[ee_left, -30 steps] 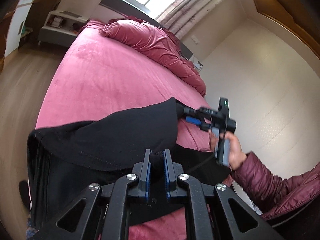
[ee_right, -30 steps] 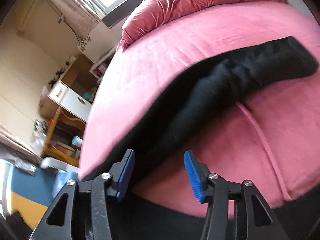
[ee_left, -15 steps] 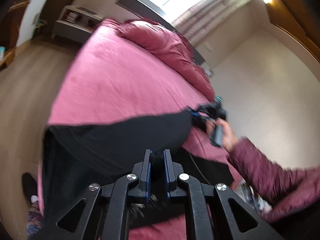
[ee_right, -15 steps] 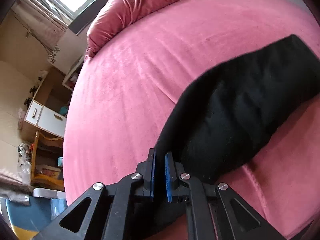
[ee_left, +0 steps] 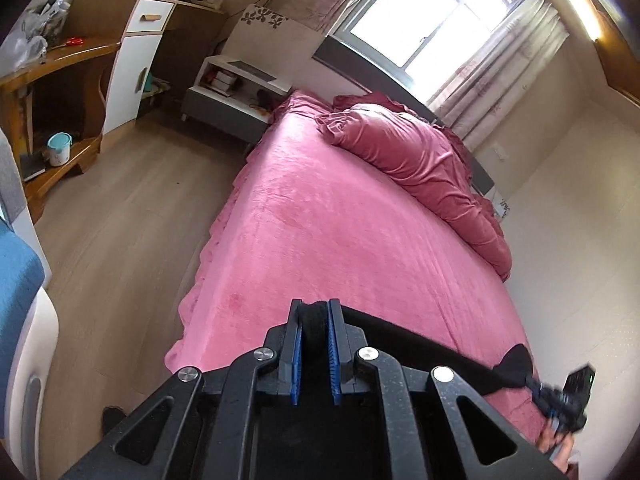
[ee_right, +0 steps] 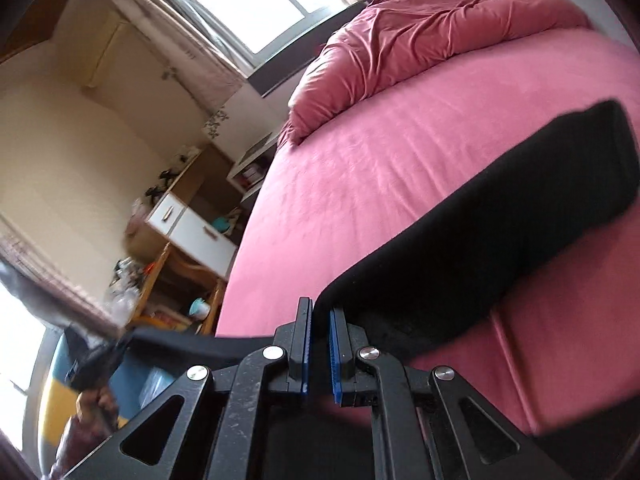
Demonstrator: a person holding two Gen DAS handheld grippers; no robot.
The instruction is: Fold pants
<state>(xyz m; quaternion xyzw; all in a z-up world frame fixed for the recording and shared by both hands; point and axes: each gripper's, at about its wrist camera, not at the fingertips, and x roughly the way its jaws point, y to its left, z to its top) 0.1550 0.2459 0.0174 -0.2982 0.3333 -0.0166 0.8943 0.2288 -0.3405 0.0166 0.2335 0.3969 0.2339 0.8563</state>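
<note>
Left wrist: my left gripper (ee_left: 314, 322) clamps black pants (ee_left: 404, 346), stretched taut above the pink bed (ee_left: 340, 232). Soft, limp cloth; best gripped at edges.

Right wrist: right gripper (ee_right: 319, 326) pinches the pants' (ee_right: 500, 232) other end; their far part drapes on the bed (ee_right: 380, 168). Desk beyond.

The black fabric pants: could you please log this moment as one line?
phase: lifting | left gripper: shut on black fabric pants | right gripper: shut on pants | pants: stretched between grippers above pink bed
</note>
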